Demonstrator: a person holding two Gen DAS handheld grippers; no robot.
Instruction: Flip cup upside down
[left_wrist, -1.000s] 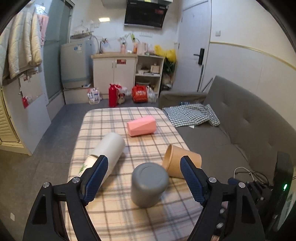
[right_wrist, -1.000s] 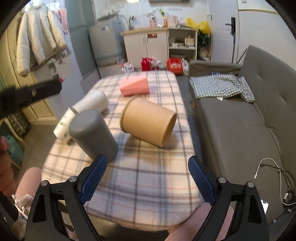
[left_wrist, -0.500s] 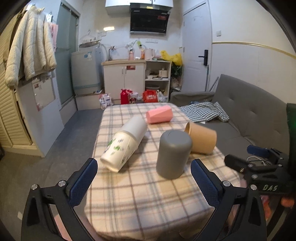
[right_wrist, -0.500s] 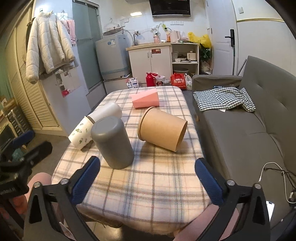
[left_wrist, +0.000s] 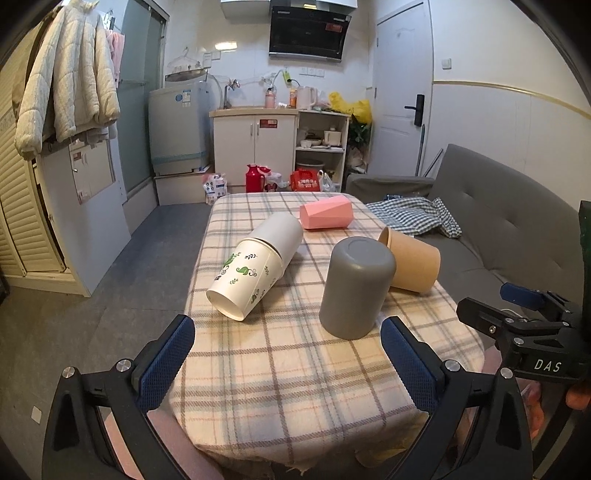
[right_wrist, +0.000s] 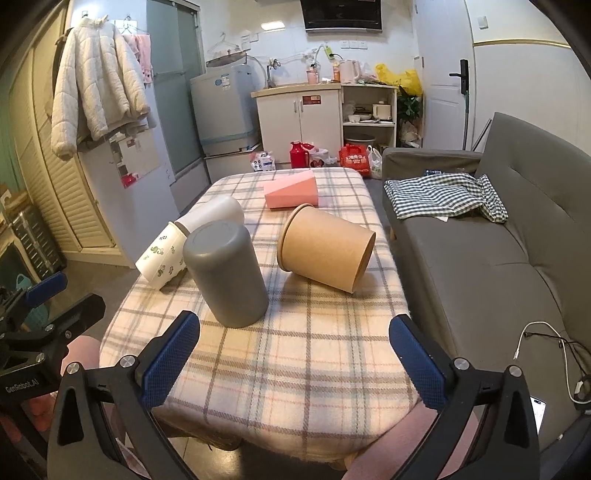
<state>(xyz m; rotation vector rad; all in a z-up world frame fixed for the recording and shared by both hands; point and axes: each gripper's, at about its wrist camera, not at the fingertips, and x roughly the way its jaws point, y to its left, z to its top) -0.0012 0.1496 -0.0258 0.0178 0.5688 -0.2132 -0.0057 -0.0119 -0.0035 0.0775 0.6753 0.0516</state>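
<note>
A grey cup (left_wrist: 354, 287) stands upside down, base up, on the plaid table (left_wrist: 295, 369); it also shows in the right wrist view (right_wrist: 225, 273). A brown paper cup (left_wrist: 413, 265) (right_wrist: 325, 248) lies on its side to its right. White paper cups with green leaf print (left_wrist: 255, 266) (right_wrist: 173, 251) lie nested on their side to its left. A pink faceted cup (left_wrist: 325, 217) (right_wrist: 291, 192) lies farther back. My left gripper (left_wrist: 288, 363) is open and empty, near the table's front. My right gripper (right_wrist: 295, 362) is open and empty, also near the front edge.
A grey sofa (right_wrist: 498, 258) with a checked cloth (right_wrist: 443, 195) runs along the table's right side. The right gripper's body (left_wrist: 528, 332) shows at right in the left wrist view. Cabinets (left_wrist: 255, 147) and a washing machine (left_wrist: 177, 129) stand far behind.
Both grippers have pulled back and up from the cups; the grey cup was between the left fingers and now stands free, farther away. Both jaws stay open.
</note>
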